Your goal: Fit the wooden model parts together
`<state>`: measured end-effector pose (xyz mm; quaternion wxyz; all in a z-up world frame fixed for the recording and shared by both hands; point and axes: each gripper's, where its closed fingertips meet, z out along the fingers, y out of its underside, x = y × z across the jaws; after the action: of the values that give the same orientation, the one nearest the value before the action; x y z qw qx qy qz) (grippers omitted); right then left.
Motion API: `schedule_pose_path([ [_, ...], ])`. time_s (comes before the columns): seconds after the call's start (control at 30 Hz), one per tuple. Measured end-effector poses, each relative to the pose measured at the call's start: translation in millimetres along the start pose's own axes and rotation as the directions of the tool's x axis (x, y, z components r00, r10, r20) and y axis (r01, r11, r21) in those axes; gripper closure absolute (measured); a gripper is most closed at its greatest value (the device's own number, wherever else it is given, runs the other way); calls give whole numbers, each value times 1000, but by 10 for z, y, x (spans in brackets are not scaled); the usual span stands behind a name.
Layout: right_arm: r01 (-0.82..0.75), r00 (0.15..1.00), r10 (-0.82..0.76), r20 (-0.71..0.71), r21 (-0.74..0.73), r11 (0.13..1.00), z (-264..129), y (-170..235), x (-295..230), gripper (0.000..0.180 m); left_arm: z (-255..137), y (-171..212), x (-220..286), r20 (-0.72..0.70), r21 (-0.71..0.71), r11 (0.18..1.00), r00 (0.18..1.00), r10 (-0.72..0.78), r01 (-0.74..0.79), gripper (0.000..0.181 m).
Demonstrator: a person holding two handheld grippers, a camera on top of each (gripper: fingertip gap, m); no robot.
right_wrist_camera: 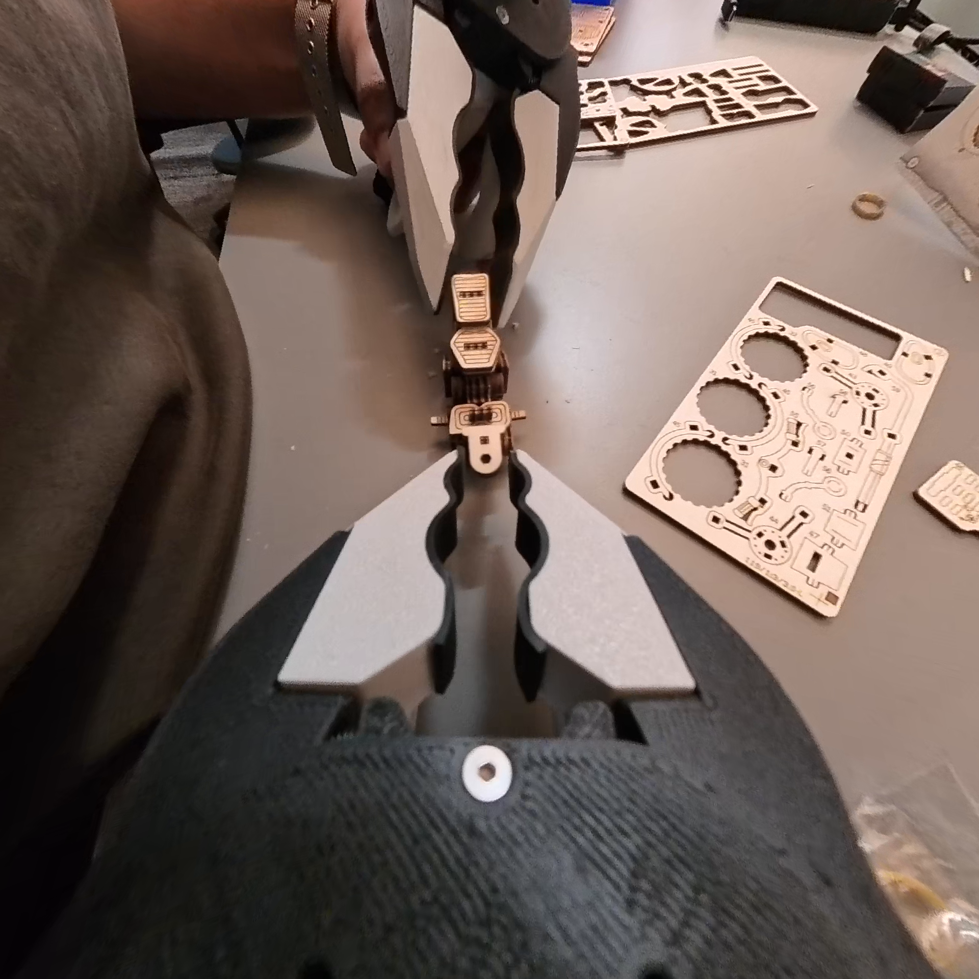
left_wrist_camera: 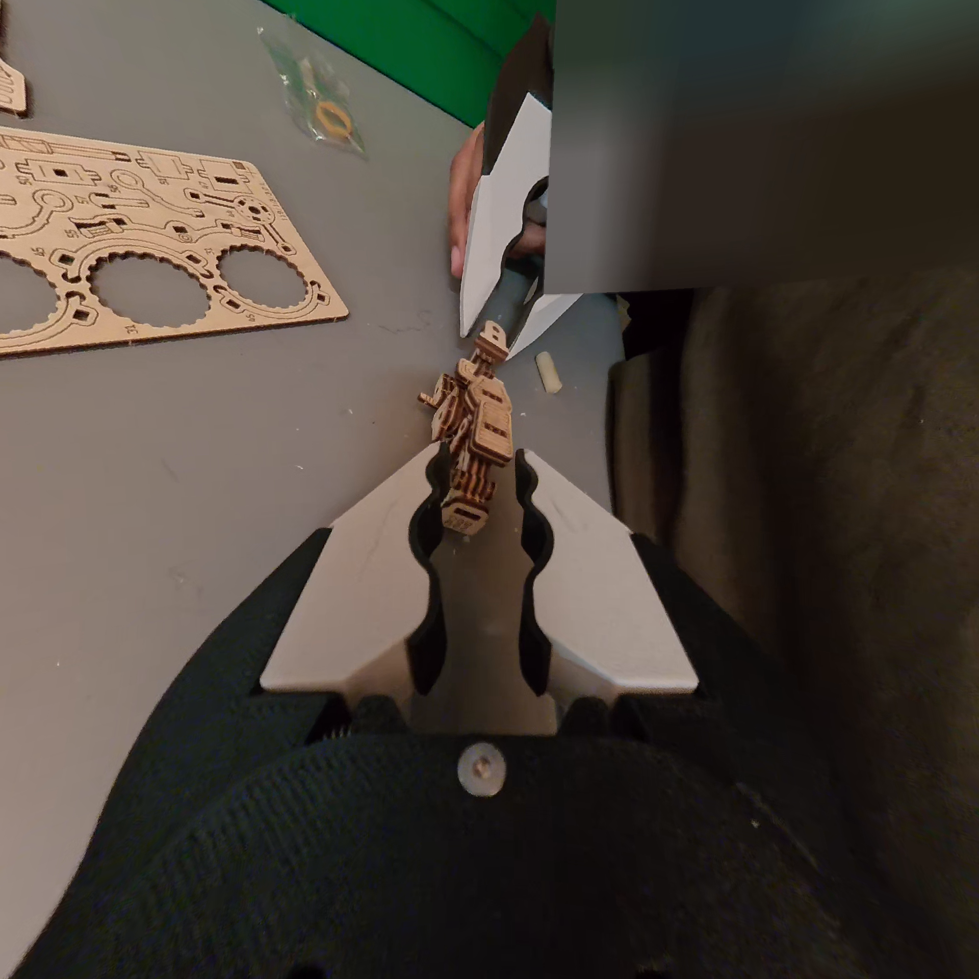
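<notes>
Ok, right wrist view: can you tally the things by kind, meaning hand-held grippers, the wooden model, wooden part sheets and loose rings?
Hand-held grippers: 2 (left hand-held gripper, right hand-held gripper)
Assembled wooden model: 1
Wooden part sheets: 2 (gear-hole sheet, far sheet)
Loose ring: 1
Total: 6
Pieces cut off at the picture's edges are not counted.

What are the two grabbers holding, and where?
Both hold one wooden model. The right hand-held gripper pinches its rounded tab end; the left hand-held gripper grips the opposite end.
</notes>
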<state>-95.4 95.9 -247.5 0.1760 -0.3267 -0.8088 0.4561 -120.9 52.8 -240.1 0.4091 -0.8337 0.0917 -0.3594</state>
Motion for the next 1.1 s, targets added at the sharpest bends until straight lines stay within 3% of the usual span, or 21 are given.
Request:
schedule_pose_path([
  [0.57, -5, 1000, 5, 1, 12, 1000, 7, -24, 1, 166, 7, -1, -18, 12, -1, 1000, 1000, 2, -2, 149],
  [0.9, -149, 989, 150, 9, 169, 974, -179, -194, 180, 153, -60, -82, 14, -30, 55, 998, 999, -30, 31, 141],
  [1.1, -153, 986, 133, 98, 237, 959, -256, -294, 53, 141, -92, -144, 6, -35, 92, 995, 998, -44, 47, 136],
])
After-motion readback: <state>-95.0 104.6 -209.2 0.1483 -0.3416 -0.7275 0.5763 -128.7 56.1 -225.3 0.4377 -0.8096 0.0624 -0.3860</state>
